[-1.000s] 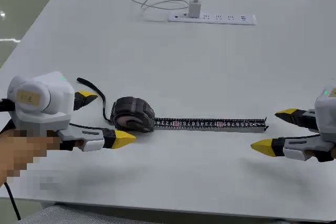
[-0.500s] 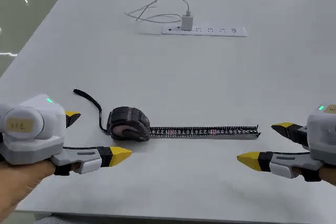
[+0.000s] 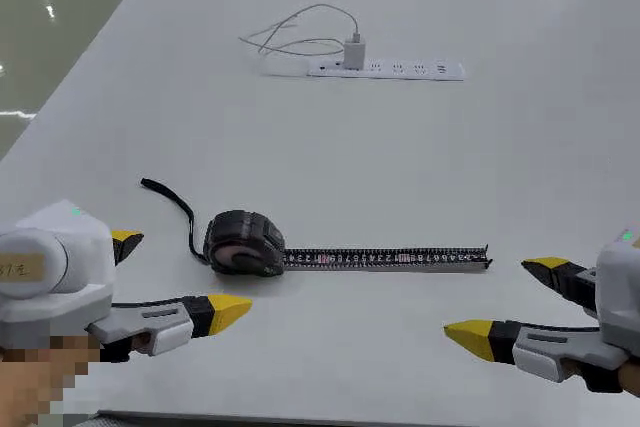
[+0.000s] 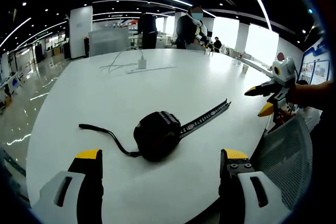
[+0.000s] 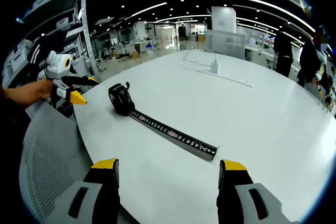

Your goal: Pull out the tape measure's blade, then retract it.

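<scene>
A black tape measure (image 3: pixel 243 243) lies on the white table (image 3: pixel 400 147), with its blade (image 3: pixel 385 258) drawn out flat to the right and a black wrist strap (image 3: pixel 172 203) trailing to the left. My left gripper (image 3: pixel 180 272) is open, off to the left of the case and a little nearer me, touching nothing. The right gripper (image 3: pixel 505 302) is open too, near the blade's hooked end (image 3: pixel 487 256) but apart from it. In the left gripper view the case (image 4: pixel 158 135) sits ahead between the jaws; in the right gripper view the blade's end (image 5: pixel 210 152) lies ahead.
A white power strip (image 3: pixel 390 69) with a plugged charger and a loose white cable (image 3: pixel 295 32) lies at the far side of the table. The near table edge runs just below both grippers. People stand in the background of the left gripper view.
Both grippers have drawn back toward me, away from the tape measure and the blade's end. The tape measure and its drawn-out blade lie as before.
</scene>
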